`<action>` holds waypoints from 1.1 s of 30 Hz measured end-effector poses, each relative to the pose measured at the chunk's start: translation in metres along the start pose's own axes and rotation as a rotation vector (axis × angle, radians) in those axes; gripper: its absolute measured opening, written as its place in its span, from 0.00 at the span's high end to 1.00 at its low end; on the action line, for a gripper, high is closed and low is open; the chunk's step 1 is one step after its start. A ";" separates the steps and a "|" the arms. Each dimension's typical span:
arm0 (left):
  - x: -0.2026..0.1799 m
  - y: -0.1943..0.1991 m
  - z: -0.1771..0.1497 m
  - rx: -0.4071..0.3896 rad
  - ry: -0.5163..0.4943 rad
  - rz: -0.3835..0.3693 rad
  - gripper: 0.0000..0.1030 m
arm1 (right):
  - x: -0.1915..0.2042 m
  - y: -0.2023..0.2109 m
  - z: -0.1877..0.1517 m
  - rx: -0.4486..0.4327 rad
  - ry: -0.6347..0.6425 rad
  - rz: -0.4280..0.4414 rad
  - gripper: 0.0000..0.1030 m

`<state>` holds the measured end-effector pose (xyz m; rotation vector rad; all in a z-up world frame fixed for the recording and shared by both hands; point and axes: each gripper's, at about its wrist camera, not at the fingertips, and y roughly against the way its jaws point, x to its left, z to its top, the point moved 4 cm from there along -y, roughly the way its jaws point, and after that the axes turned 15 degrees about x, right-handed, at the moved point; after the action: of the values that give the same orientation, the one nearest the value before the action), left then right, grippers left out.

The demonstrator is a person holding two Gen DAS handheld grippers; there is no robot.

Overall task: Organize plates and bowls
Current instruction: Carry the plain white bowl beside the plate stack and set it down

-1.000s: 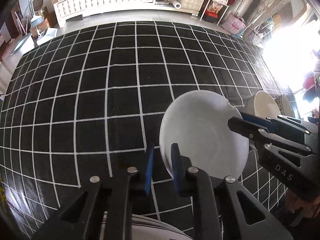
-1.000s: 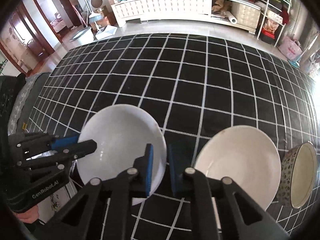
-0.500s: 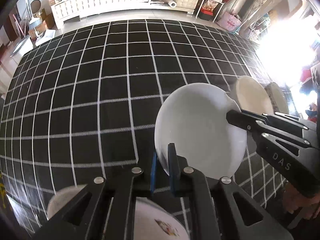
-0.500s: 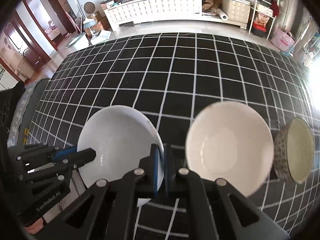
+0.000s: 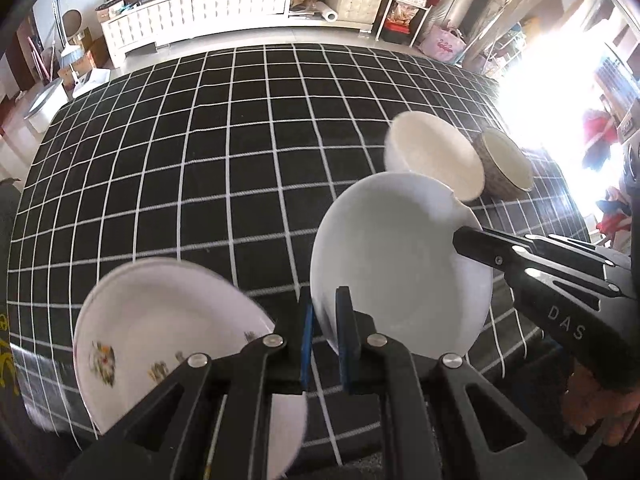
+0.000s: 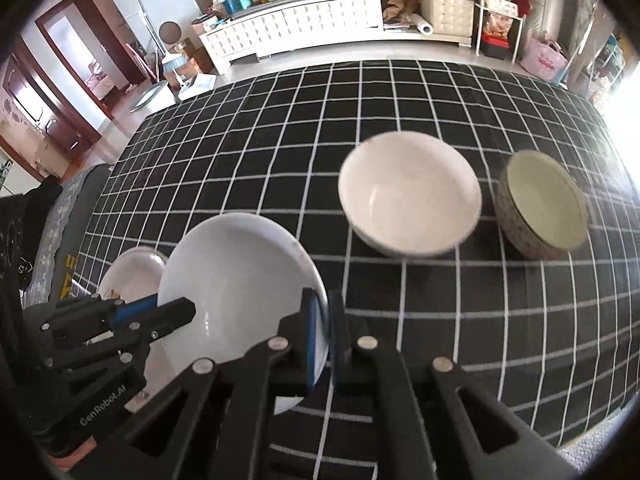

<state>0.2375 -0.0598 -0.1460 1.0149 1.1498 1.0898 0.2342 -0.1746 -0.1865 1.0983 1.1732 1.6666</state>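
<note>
Two grippers pinch one plain white plate (image 5: 400,268). The left gripper (image 5: 323,336) squeezes its near rim, and the right gripper (image 6: 323,344) squeezes the rim on the other side. The plate tilts above the black cloth with white squares (image 5: 200,152). A flowered plate (image 5: 160,332) lies on the cloth just to its left. Behind it sits a cream bowl (image 6: 408,196), with a speckled bowl (image 6: 540,204) close beside that one. A long white cabinet (image 6: 296,24) stands far back by the wall.

White plate (image 5: 400,264) between both grippers' clamped jaws, above checked cloth (image 5: 224,152)
</note>
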 end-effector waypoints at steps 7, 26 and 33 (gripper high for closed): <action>-0.007 -0.004 -0.016 0.010 -0.003 0.002 0.91 | 0.001 -0.002 -0.026 0.013 -0.003 -0.012 0.92; -0.009 -0.041 -0.032 0.085 0.024 -0.013 0.91 | -0.008 -0.038 -0.047 0.108 -0.047 -0.023 0.92; -0.010 -0.045 -0.032 0.085 0.022 -0.002 0.91 | -0.011 -0.040 -0.046 0.112 -0.044 -0.024 0.92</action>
<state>0.2101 -0.0763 -0.1927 1.0696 1.2238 1.0598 0.1991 -0.1869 -0.2360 1.1796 1.2588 1.5665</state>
